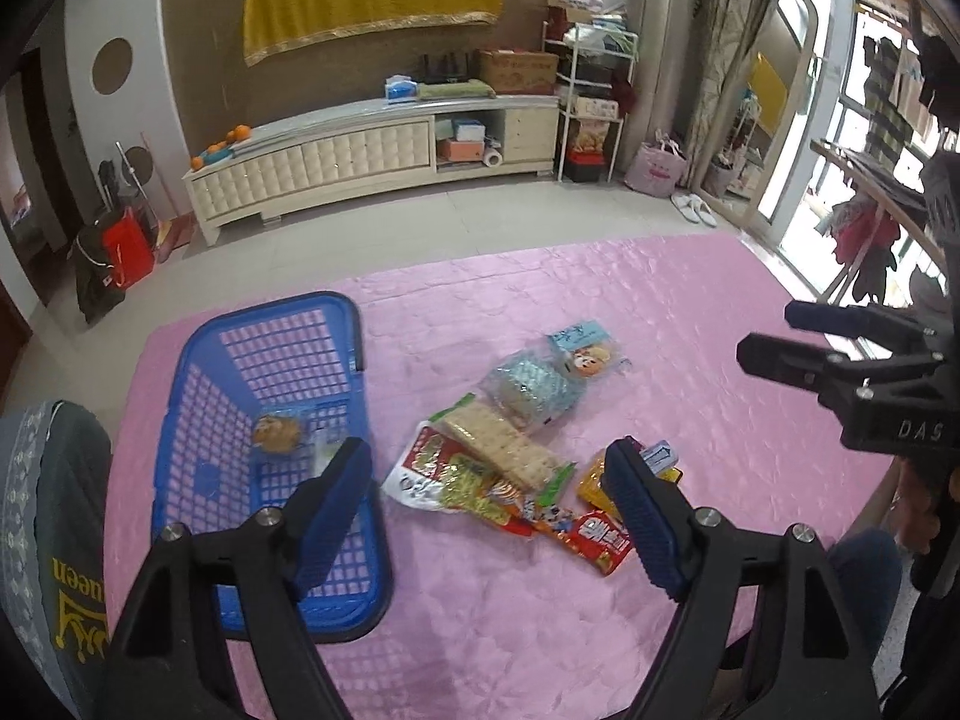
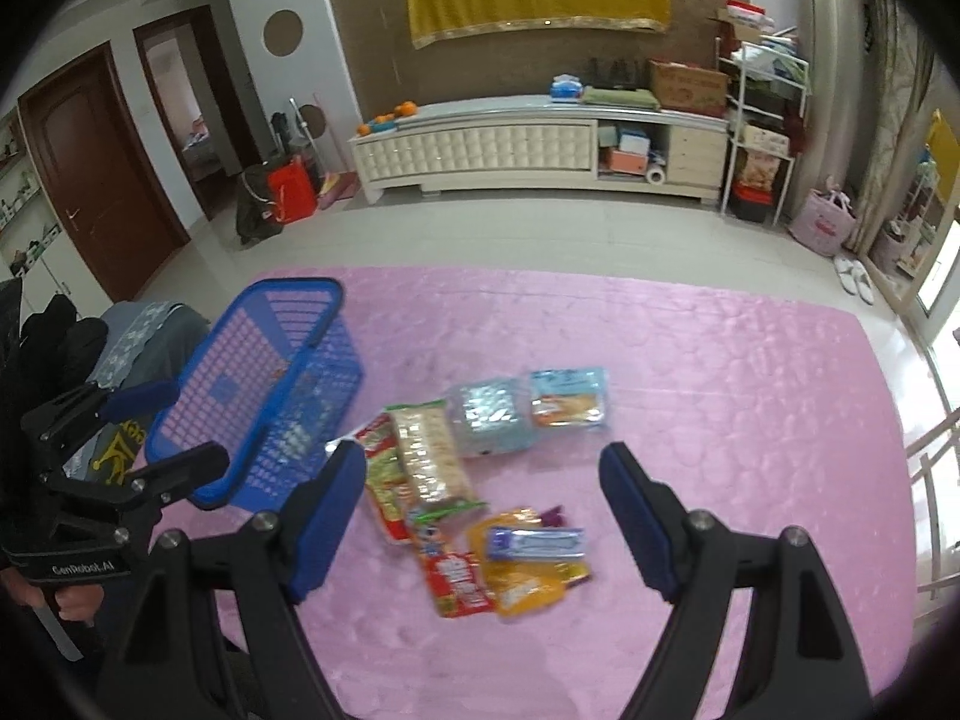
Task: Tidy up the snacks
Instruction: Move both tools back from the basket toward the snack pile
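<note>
Much of the printing on the wrappers is too small or blurred to read, and in the right wrist view the whole pile is soft with blur. The blue plastic lattice basket is cut across by the left gripper's near finger; inside it lies one clear-wrapped round brown pastry, with a second pale packet beside it half hidden behind that finger. The basket stands on a shiny, pink quilted tablecloth, just left of the loose snacks.

The pile overlaps itself: a long clear sleeve of pale crackers lies over a red-and-green foil bag, a crinkly light-blue packet touches a small clear pack with a blue label, and a red flat packet sits beside a yellow pouch carrying a slim blue-and-white bar.

Both tools have ribbed blue pads on black arms. The left gripper's jaws are spread wide and hold nothing — likewise the right gripper, parted above the pile.
</note>
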Action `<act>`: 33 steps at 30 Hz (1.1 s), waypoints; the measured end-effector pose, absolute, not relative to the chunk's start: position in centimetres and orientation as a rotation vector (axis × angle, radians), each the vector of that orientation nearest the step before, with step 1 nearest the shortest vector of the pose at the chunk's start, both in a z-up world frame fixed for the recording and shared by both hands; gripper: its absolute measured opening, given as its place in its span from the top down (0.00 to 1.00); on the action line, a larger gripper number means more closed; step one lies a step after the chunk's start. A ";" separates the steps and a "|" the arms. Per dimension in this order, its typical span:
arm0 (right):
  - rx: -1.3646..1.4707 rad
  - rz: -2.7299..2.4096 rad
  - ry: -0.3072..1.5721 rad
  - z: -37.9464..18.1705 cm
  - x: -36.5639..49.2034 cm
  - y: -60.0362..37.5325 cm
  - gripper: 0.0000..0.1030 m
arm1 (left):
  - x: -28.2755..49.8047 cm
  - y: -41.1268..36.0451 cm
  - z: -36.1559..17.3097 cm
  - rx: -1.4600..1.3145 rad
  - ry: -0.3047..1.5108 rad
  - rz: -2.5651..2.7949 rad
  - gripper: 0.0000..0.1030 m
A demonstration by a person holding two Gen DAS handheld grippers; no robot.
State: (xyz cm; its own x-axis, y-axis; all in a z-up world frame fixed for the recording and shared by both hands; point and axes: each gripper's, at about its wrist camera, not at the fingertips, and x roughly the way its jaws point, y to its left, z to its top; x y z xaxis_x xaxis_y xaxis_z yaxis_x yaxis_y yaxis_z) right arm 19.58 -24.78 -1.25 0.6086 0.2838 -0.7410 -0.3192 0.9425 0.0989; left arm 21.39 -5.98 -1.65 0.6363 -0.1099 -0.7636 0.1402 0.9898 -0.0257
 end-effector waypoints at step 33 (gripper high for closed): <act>-0.048 0.360 1.217 -14.6 35.4 -26.6 0.16 | 38.1 -7.8 -12.2 -0.090 1.131 -0.027 0.24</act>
